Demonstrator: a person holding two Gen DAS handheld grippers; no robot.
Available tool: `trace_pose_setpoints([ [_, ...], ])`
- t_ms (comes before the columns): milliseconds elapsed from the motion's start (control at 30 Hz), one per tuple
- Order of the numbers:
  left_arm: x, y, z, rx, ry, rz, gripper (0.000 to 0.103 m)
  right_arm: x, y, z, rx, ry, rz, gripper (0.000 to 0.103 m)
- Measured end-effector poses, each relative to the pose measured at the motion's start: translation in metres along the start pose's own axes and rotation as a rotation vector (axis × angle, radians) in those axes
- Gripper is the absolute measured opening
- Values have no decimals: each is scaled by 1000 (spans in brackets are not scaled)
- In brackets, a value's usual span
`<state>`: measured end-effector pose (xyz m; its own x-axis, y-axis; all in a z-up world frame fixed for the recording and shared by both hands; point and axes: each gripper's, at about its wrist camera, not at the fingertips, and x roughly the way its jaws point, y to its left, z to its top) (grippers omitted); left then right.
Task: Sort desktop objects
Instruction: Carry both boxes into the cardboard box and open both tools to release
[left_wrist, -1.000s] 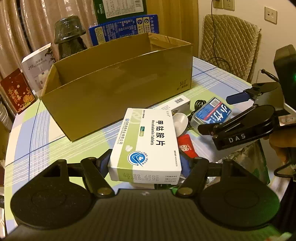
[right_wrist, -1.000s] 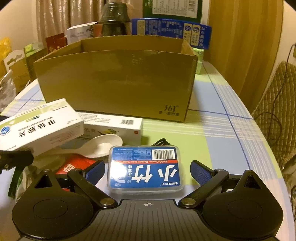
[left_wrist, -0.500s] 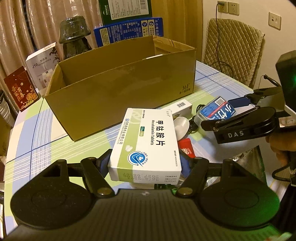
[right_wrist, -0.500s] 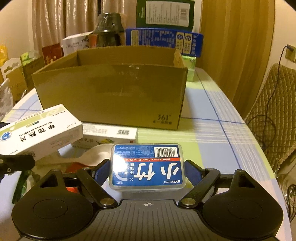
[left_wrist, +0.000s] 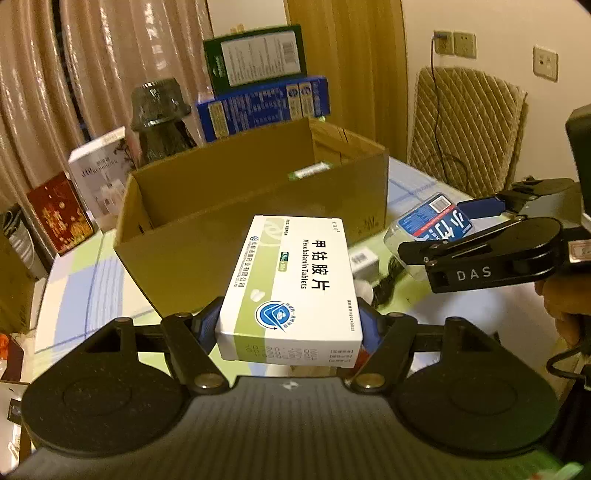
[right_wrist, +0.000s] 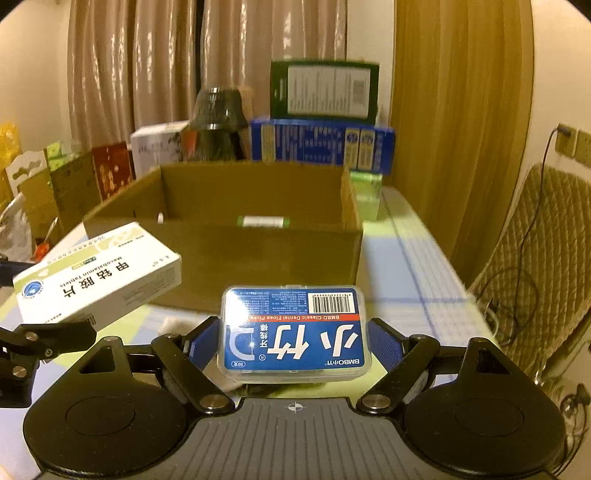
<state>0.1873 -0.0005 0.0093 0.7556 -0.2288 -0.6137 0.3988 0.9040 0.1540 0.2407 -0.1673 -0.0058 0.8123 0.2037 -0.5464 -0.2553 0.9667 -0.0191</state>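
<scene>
Curtains and stacked cartons back a desk (right_wrist: 413, 258) covered in a blue-and-green checked cloth, with an open cardboard box (left_wrist: 258, 206) standing in the middle of it. Compared with a second ago, both held items have risen: then the floss case lay flat on the cloth between spread jaws, and the tablet carton hung low in front of the box wall. Now the left gripper (left_wrist: 291, 325) has its jaws closed on the near end of the white-and-green tablet carton (left_wrist: 295, 280), which is lifted so its far end reaches up near the box's front rim. The right gripper (right_wrist: 295, 343) has its jaws pressed against both sides of the blue floss case (right_wrist: 295, 332), which is clear of the desk and level with the lower part of the box's front wall. With the higher viewpoint the box interior shows, and a small green-and-white packet (right_wrist: 262, 221) already lies at its far side. A few things remain on the cloth between the grippers: a small white carton (left_wrist: 364, 256) and a dark cable (left_wrist: 388, 284). Both pickups look finished, so the step in hand is probably carrying the two items over the rim and releasing them inside; the carton seems closer to clearing the wall than the floss case.
</scene>
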Motion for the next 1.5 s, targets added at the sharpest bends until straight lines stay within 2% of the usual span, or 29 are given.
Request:
trace_pose_setpoints([
  [367,-10,28,39,-77,-90,85,67,-5,2,44,-6,-96,-6,82],
  [767,4,66,76,-213,-142,142,67,24,0,88,28,-159,-12,82],
  [1100,32,90,87,-236,-131,171,67,57,5,109,55,-157,-5,82],
  [1500,64,109,102,-272,-136,158,68,94,11,121,79,-134,3,82],
])
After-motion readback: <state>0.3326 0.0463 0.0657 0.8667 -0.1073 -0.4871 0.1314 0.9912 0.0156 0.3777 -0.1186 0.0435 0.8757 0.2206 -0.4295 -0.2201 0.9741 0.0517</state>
